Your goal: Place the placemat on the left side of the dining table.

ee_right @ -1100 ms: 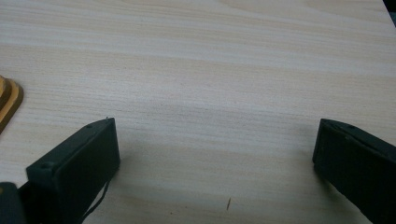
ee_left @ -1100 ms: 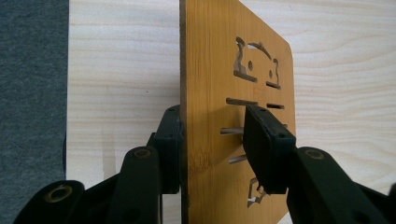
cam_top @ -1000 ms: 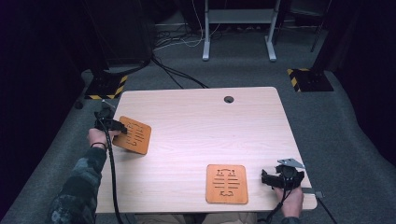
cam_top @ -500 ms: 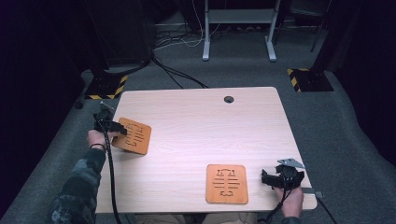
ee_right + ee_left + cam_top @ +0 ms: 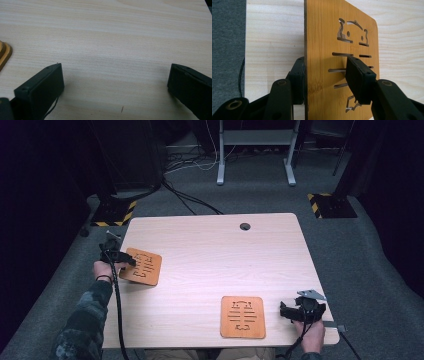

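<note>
The desk [image 5: 210, 265] carried two cut-out wooden boards: one [image 5: 243, 316] near its front edge, the other [image 5: 142, 266] at its left, between the left gripper [image 5: 121, 260]'s jaws, which had just been opening, one pad clear. The right gripper [image 5: 286, 311]'s jaws stood spread, empty.

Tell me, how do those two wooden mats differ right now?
The left mat lies askew near the table's left edge, its edge between the left claw's jaws, which have just been opening. The near mat lies square at the front edge, untouched, beside the open right claw. Both are orange-brown with the same cut-out pattern.
</note>
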A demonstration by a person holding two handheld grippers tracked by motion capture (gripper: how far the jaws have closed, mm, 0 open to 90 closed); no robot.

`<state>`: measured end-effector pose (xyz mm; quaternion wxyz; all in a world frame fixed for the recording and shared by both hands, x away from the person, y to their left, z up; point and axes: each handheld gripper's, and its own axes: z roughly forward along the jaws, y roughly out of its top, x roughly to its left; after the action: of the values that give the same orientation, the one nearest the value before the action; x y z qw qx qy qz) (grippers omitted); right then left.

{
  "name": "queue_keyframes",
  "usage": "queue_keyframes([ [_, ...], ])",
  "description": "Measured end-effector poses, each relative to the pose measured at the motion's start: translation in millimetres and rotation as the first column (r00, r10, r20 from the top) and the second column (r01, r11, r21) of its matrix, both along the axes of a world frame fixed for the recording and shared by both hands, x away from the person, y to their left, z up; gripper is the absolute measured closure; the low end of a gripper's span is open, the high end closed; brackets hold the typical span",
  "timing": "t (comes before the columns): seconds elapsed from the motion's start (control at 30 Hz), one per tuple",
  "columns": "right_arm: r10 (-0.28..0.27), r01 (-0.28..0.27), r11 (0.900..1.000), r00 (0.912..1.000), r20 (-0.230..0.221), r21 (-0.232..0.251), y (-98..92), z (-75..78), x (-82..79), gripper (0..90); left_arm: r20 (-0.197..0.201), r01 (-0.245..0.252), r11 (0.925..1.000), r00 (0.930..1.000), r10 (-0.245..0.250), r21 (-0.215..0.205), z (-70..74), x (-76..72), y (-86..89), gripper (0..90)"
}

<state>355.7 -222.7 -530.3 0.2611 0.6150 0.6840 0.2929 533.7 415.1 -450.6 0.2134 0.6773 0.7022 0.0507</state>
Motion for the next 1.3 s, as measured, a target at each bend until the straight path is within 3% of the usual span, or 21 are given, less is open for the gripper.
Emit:
queue_keyframes([
  [0.13, 0.0, 0.0, 1.0, 1.0, 0.001, 0.0, -0.1, -0.1, 0.0, 0.0, -0.018, 0.006, 1.0, 0.9998, -0.006, -0.003, -1.8, 0.4, 3.5, 52.1],
  [0.87, 0.001, -0.001, 1.0, 1.0, 0.002, -0.001, -0.3, -0.1, 0.0, 0.0, -0.025, 0.002, 0.9999, 0.9997, -0.002, -0.013, -10.4, 5.1, 6.8, 49.7],
  [0.93, 0.001, -0.001, 1.0, 1.0, 0.002, -0.001, -0.3, -0.1, 0.0, 0.0, -0.031, 0.01, 0.9999, 0.9995, -0.01, -0.001, -12.4, 5.9, 7.9, 49.0],
  [1.0, 0.0, 0.0, 1.0, 1.0, 0.002, -0.001, -0.3, -0.1, 0.0, 0.0, -0.061, 0.019, 0.9973, 0.9981, -0.014, 0.071, -14.8, 7.3, 6.6, 48.6],
  [1.17, 0.001, -0.001, 1.0, 1.0, 0.002, -0.001, -0.4, -0.1, -0.1, 0.0, -0.045, -0.026, 0.9967, 0.9985, 0.03, 0.077, -17.0, 6.7, 10.1, 29.9],
  [1.3, 0.001, -0.001, 1.0, 1.0, 0.002, -0.001, -0.4, -0.1, -0.1, 0.0, -0.018, -0.02, 0.9957, 0.9996, 0.022, 0.09, -14.7, 2.4, 10.7, 23.7],
])
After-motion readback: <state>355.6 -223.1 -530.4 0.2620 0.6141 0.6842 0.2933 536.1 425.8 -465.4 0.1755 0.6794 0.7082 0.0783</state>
